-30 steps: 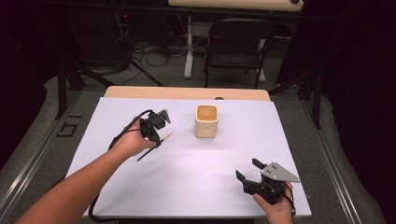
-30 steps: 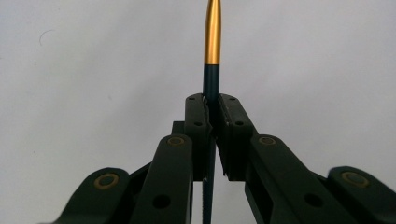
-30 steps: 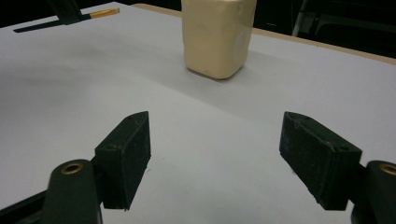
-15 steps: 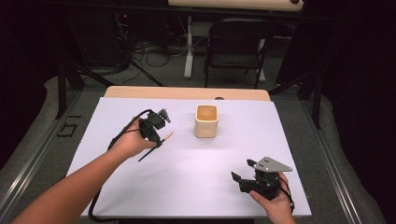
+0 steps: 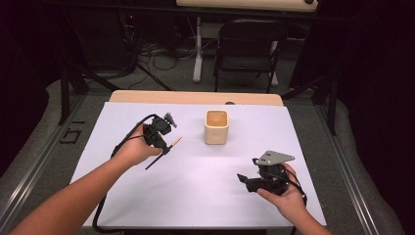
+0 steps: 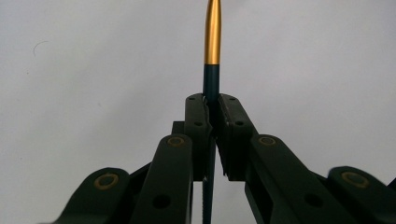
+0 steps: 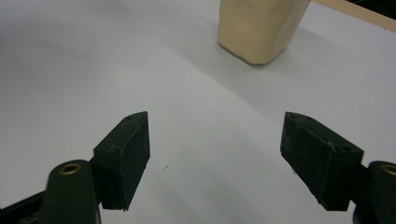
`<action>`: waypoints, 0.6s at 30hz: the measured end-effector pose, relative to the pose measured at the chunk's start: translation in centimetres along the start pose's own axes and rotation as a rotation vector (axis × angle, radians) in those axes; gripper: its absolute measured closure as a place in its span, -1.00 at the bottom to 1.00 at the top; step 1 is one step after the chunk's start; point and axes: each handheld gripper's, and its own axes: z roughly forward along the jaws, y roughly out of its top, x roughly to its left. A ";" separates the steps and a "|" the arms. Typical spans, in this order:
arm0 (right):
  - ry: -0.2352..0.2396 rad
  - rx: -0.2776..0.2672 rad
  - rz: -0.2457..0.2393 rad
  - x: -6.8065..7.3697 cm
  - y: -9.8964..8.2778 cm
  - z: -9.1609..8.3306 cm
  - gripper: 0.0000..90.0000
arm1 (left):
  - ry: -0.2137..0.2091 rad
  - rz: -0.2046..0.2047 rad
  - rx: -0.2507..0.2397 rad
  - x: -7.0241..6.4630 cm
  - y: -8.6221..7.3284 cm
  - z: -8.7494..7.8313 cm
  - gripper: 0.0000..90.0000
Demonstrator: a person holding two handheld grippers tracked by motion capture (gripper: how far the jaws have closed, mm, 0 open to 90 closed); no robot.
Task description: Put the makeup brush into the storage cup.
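Clearly, our left tongs [image 5: 165, 142] sit left of centre in the high view, clamped on a thin dark pen [image 5: 162, 153] with a gold end. From the left gripper view we see that pen [image 6: 211, 70] running straight up between the 2 closed pads, its gold tip reaching the top edge of the frame against the white desk [image 6: 84, 70]. In the high view the pen slants, gold tip toward the upper right and dark end toward the lower left, held just above the white desk [image 5: 195, 196].

Our right tongs [image 5: 254, 180] lie in the lower right of the high view, their grey three-cornered plate on top. The right gripper view shows these tongs [image 7: 217, 154] standing wide apart with nothing between them, bare desk beneath.

A cream cup [image 5: 216, 126] stands upright near the middle of the high view, to the right of the pen and apart from it. In the right gripper view its base [image 7: 261, 28] fills the upper centre.

We can read no brand, label or writing on the pen, the cup or the tongs.
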 end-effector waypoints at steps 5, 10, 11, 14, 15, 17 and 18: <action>0.016 0.040 -0.015 -0.2 0.7 0.5 -0.46 | -0.002 -0.007 -0.009 0.1 -0.1 -0.2 0.85; 0.035 0.090 -0.044 0.0 1.2 1.1 -0.46 | -0.008 -0.005 -0.014 0.2 -0.2 -0.3 0.85; 0.038 0.098 -0.051 0.0 1.3 1.2 -0.46 | -0.010 -0.005 -0.019 0.3 -0.2 -0.3 0.85; 0.054 0.126 -0.069 0.1 1.7 1.6 -0.46 | -0.013 -0.009 -0.027 0.3 -0.2 -0.4 0.85; 0.061 0.137 -0.072 0.2 1.9 1.8 -0.46 | -0.015 -0.010 -0.028 0.3 -0.2 -0.3 0.85; 0.077 0.157 -0.080 0.2 2.2 2.2 -0.46 | -0.022 -0.013 -0.032 0.3 -0.2 -0.3 0.85; 0.084 0.166 -0.082 0.3 2.4 2.4 -0.46 | -0.024 -0.014 -0.032 0.3 -0.2 -0.3 0.85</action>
